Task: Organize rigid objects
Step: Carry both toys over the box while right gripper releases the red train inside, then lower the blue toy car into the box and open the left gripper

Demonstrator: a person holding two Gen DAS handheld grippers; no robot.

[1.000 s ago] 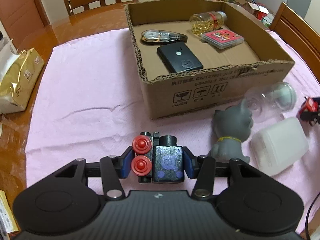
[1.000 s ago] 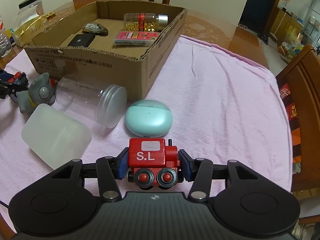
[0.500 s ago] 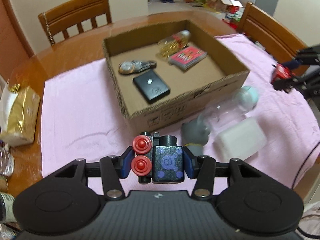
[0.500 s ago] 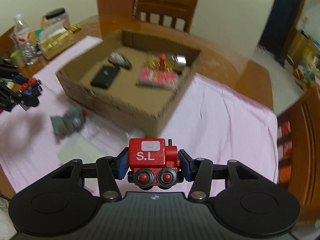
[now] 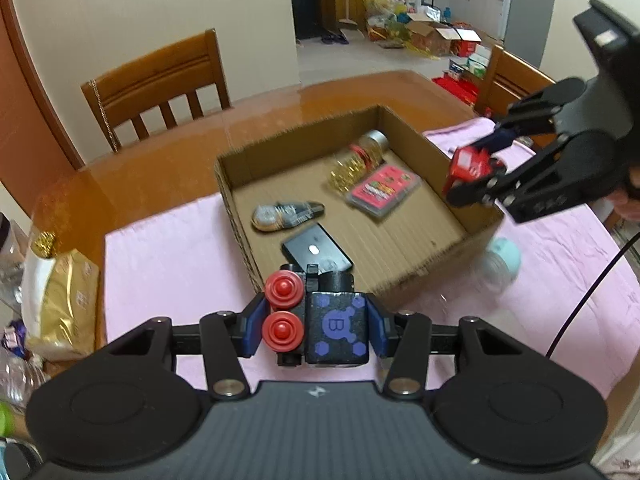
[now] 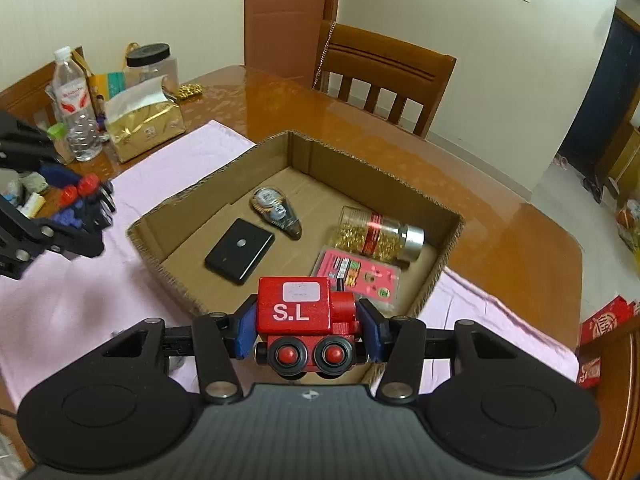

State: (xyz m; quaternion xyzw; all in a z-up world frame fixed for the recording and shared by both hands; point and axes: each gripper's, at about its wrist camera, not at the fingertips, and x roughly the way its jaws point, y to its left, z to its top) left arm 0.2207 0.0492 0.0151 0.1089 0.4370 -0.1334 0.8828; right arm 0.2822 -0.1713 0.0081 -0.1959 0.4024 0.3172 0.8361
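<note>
My left gripper (image 5: 316,326) is shut on a dark blue toy train (image 5: 336,330) with red wheels, held in the air just short of the near wall of the cardboard box (image 5: 240,216). My right gripper (image 6: 306,326) is shut on a red toy train (image 6: 304,312) marked "S.L", raised above the near corner of the cardboard box (image 6: 444,264). Each gripper shows in the other's view: the right gripper (image 5: 476,176) over the box's right wall, the left gripper (image 6: 80,204) to the left of the box. Inside lie a black case (image 6: 240,250), a tape dispenser (image 6: 276,210), a pill jar (image 6: 380,236) and a pink card box (image 6: 360,274).
A pink cloth (image 5: 160,240) covers the wooden table (image 6: 280,96). A mint case (image 5: 506,256) and a clear jar lie right of the box. A gold packet (image 5: 60,288), a water bottle (image 6: 76,104) and a plastic jar (image 6: 152,68) stand at the table's left. Chairs surround it.
Both grippers have risen with their trains held. The right one has swung in from the cloth to above the box's edge. The box now looks farther below.
</note>
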